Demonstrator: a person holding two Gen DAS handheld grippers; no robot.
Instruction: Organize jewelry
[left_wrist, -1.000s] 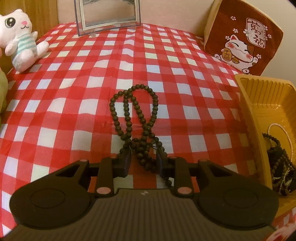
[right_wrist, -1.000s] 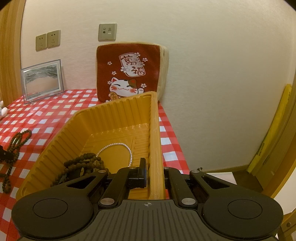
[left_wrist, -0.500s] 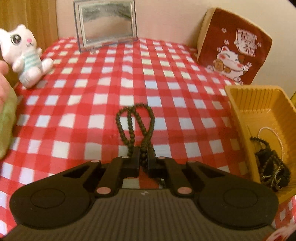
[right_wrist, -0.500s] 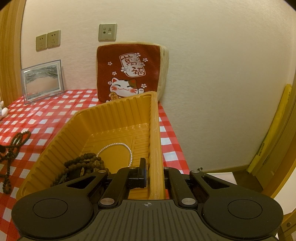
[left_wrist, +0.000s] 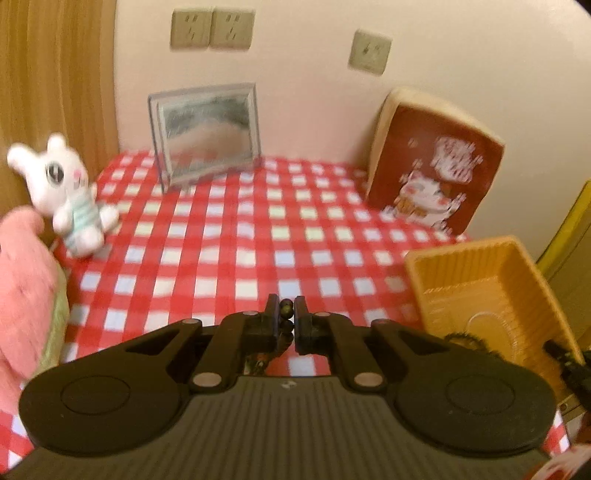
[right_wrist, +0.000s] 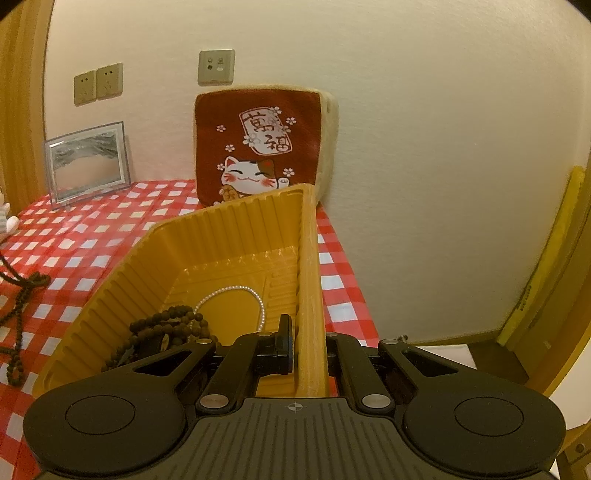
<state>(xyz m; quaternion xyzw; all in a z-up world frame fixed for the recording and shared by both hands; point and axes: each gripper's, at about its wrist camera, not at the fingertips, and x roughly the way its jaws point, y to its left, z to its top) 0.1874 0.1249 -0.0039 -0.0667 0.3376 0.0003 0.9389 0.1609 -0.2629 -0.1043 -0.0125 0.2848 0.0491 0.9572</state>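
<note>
My left gripper (left_wrist: 286, 308) is shut on a dark wooden bead necklace (left_wrist: 285, 307); only a few beads show between its pads, the rest hangs hidden below the gripper. In the right wrist view the necklace (right_wrist: 18, 306) dangles at the far left, its lower end still on the checked cloth. The yellow ribbed tray (right_wrist: 236, 229) holds another dark bead strand (right_wrist: 170, 325) and a thin pearl chain (right_wrist: 236, 291). My right gripper (right_wrist: 308, 332) is shut on the tray's right wall. The tray (left_wrist: 458, 258) also shows at the right of the left wrist view.
A red-and-white checked cloth (left_wrist: 229, 243) covers the table. A framed picture (left_wrist: 207, 129) and a lucky-cat cushion (left_wrist: 436, 170) lean on the back wall. A white plush cat (left_wrist: 66, 192) sits at the left, a pink plush thing (left_wrist: 18, 288) nearer. The table edge lies right of the tray.
The left gripper closed on the bead necklace and rose, lifting it off the cloth; its view tilted up toward the wall. The right gripper kept still on the tray wall.
</note>
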